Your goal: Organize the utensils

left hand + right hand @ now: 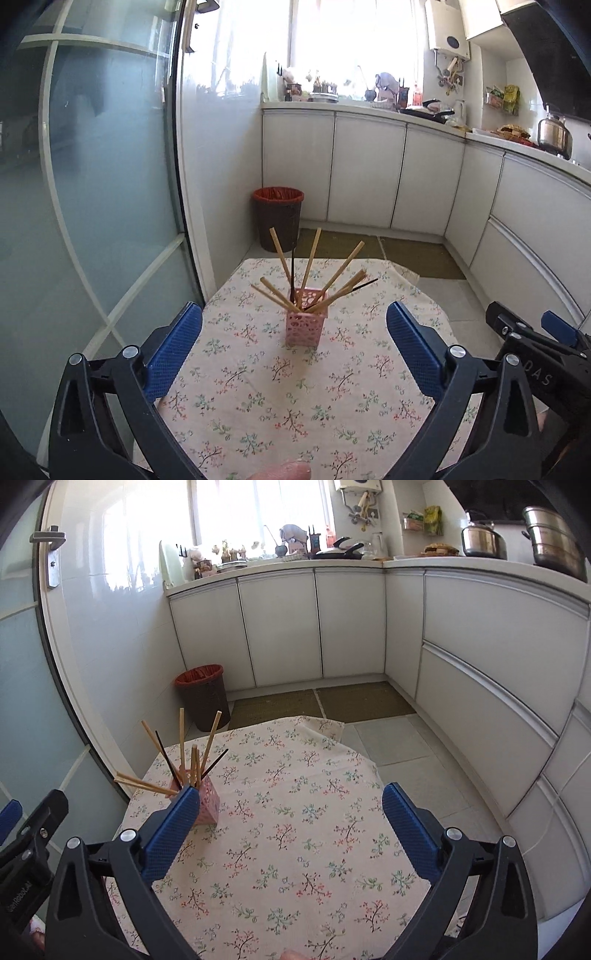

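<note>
Both claws, left claw [294,334] and right claw [290,814], wide open, empty; pink holder [303,326] near table's [258,406] far-left edge

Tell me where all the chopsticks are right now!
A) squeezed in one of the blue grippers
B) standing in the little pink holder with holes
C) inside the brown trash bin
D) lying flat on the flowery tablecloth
B: the chopsticks all stick up out of the pink holder on the floral tablecloth, while the left gripper and right gripper are both open and hold nothing.
</note>
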A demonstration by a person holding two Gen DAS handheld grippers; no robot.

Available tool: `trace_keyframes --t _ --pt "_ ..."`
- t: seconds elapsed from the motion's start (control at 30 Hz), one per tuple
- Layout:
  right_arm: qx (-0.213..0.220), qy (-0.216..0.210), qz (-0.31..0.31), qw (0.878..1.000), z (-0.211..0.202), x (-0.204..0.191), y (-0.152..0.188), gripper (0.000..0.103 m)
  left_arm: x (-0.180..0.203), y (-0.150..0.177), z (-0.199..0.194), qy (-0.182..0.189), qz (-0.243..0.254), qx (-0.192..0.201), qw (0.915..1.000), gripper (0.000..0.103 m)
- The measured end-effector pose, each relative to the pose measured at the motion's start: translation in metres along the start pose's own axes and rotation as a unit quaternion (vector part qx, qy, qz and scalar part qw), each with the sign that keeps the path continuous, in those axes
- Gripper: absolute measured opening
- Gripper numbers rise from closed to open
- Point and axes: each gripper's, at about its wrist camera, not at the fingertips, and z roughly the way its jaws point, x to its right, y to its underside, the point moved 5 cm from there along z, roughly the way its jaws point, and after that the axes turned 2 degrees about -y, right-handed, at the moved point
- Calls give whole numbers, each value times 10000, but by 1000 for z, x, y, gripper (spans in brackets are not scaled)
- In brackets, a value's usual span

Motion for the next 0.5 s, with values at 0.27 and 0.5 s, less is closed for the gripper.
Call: trace_keyframes --t 0.27,0.5 --pt "-41 0 -129 9999 -17 -1 10 96 1 6 -19 -48 91 0 9999 96" --pt "-85 -16 -126 9999 -19 -1 12 96 1 8 -21 -21 62 -61 10000 96"
